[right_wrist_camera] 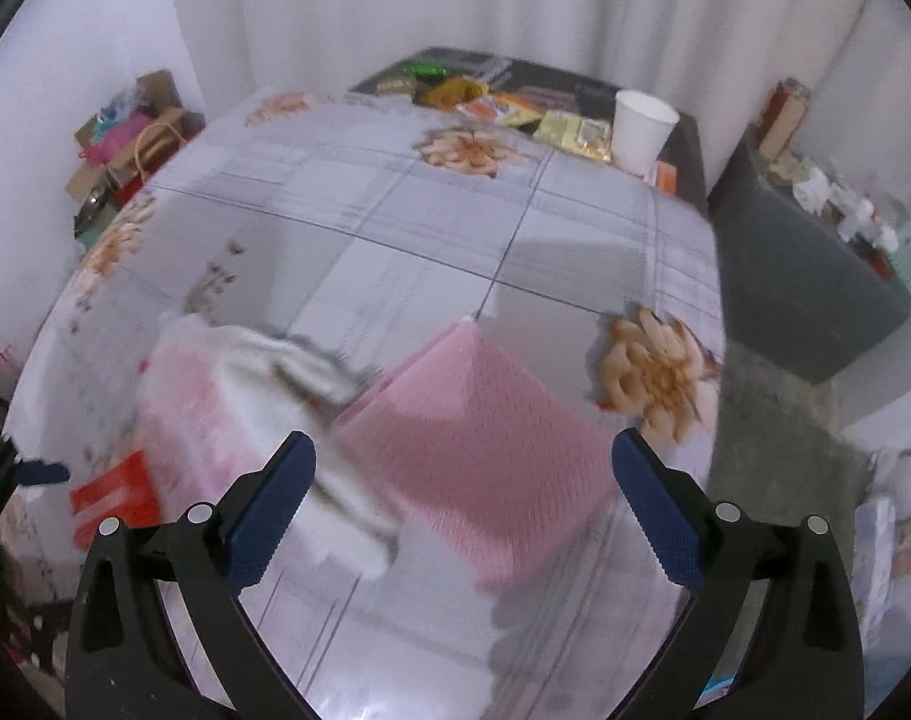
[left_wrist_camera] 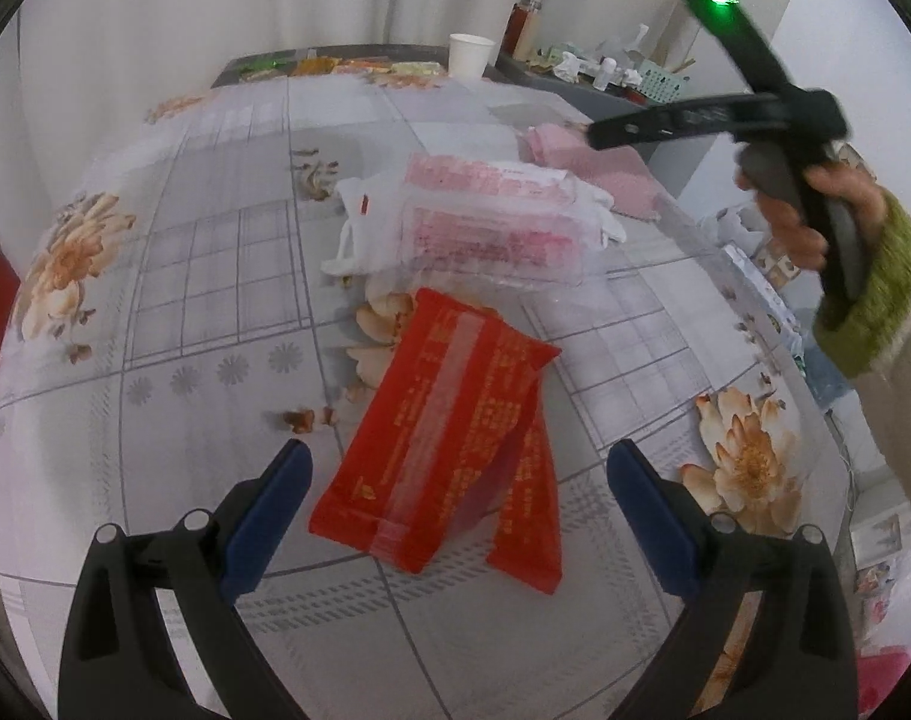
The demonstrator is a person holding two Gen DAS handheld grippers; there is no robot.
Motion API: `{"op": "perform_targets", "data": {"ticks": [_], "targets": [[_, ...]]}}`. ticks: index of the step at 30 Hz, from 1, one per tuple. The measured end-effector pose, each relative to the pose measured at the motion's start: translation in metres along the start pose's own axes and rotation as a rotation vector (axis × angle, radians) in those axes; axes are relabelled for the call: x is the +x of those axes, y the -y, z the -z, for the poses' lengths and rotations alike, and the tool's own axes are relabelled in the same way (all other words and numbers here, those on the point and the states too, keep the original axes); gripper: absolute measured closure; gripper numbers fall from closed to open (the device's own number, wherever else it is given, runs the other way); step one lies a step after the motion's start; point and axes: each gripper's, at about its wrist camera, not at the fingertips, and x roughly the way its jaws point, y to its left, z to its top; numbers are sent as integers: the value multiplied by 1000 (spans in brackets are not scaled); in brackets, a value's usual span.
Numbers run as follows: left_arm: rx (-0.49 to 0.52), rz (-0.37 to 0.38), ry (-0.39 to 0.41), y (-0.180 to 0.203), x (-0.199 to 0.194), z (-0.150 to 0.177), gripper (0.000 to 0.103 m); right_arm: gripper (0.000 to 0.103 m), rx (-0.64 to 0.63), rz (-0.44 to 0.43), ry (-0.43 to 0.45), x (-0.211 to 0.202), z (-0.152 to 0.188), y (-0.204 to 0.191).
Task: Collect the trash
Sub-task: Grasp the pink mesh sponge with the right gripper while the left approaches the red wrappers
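Note:
A red crumpled wrapper (left_wrist_camera: 437,444) lies on the floral tablecloth, just ahead of and between the fingers of my open, empty left gripper (left_wrist_camera: 458,480). Beyond it lies a clear plastic bag with pink print (left_wrist_camera: 491,222) on a white bag (left_wrist_camera: 365,222), then a pink textured sheet (left_wrist_camera: 599,165). My right gripper (right_wrist_camera: 464,480) is open and empty, hovering above the pink sheet (right_wrist_camera: 485,438); the white and pink bag (right_wrist_camera: 227,402) is at its left, and the red wrapper (right_wrist_camera: 116,495) shows at far left. The right gripper also shows in the left wrist view (left_wrist_camera: 719,117), held high.
A white paper cup (left_wrist_camera: 470,54) and several snack packets (right_wrist_camera: 551,126) sit at the far end of the table (right_wrist_camera: 395,228). A grey cluttered side cabinet (right_wrist_camera: 803,276) stands to the right. A box of items (right_wrist_camera: 125,138) sits on the floor at left.

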Motion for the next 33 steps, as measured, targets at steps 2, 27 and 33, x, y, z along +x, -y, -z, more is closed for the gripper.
{"op": "perform_targets", "data": {"ticks": [2,27,33], "targets": [[-7,2,1,-2,2,1,6,8,7,-1,-19,12,-7,2],[-125,14,44,-13,-9,20,59,9,552,12,-68,-61,187,7],[-169,65,20,-6,-24,46,68,9,578,4,-52,-94,237,-47]]}}
